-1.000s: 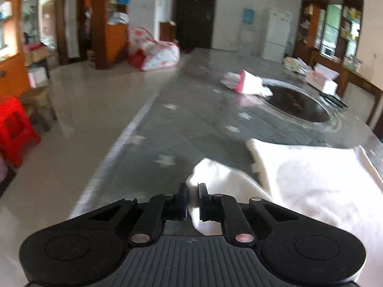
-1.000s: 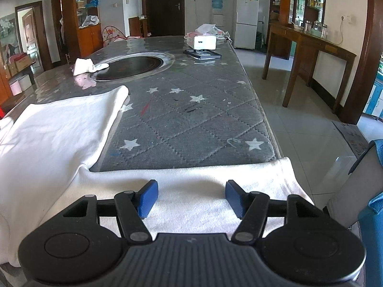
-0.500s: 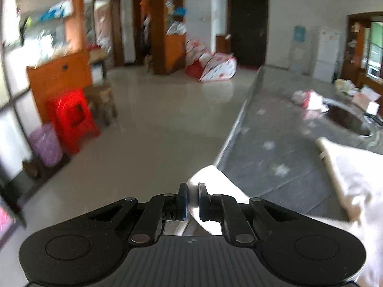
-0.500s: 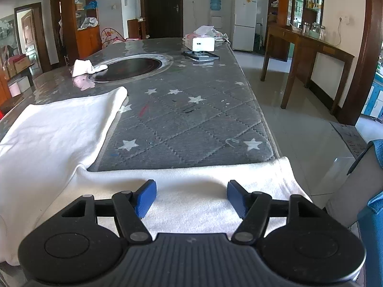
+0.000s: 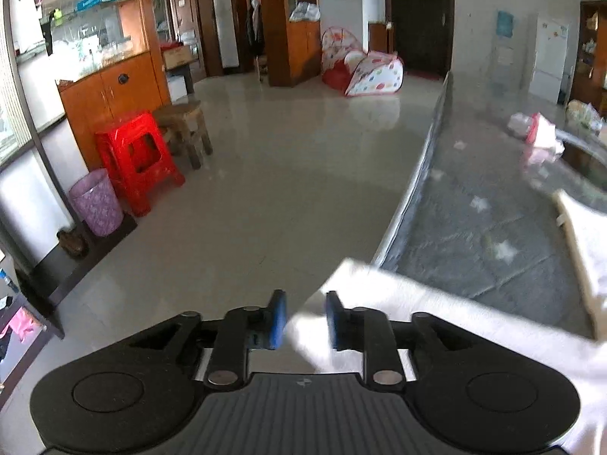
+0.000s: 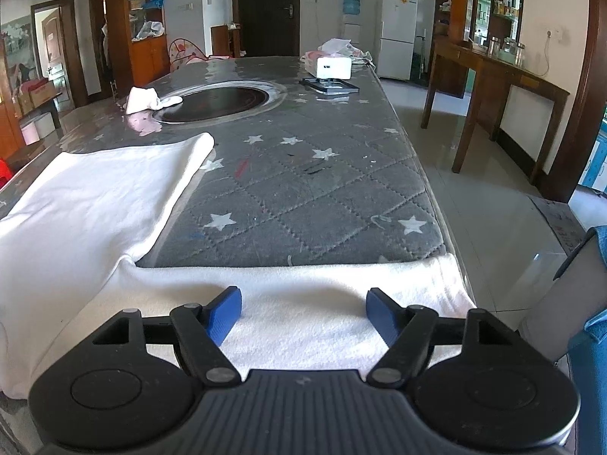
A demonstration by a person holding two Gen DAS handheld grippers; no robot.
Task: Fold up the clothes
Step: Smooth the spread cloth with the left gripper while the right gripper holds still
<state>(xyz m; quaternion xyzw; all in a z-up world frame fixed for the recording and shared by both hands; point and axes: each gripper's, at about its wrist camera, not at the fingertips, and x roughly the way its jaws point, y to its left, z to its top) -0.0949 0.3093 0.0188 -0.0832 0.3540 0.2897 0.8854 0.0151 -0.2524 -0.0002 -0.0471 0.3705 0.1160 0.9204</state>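
Observation:
A white garment lies spread on the grey star-patterned table, one sleeve stretched along the near edge. My right gripper is open wide just above that sleeve, touching nothing. In the left wrist view the other sleeve reaches over the table's left corner. My left gripper is open, its blue pads on either side of the sleeve end, no longer pinching it.
A round dark inset, a small white cloth, a white box and a tray sit further up the table. A red stool, wooden stool and purple bin stand on the floor left. A wooden side table stands right.
My left gripper swung left and pulled the sleeve out past the table corner, then opened and let it go. The right gripper has stayed open over the near sleeve.

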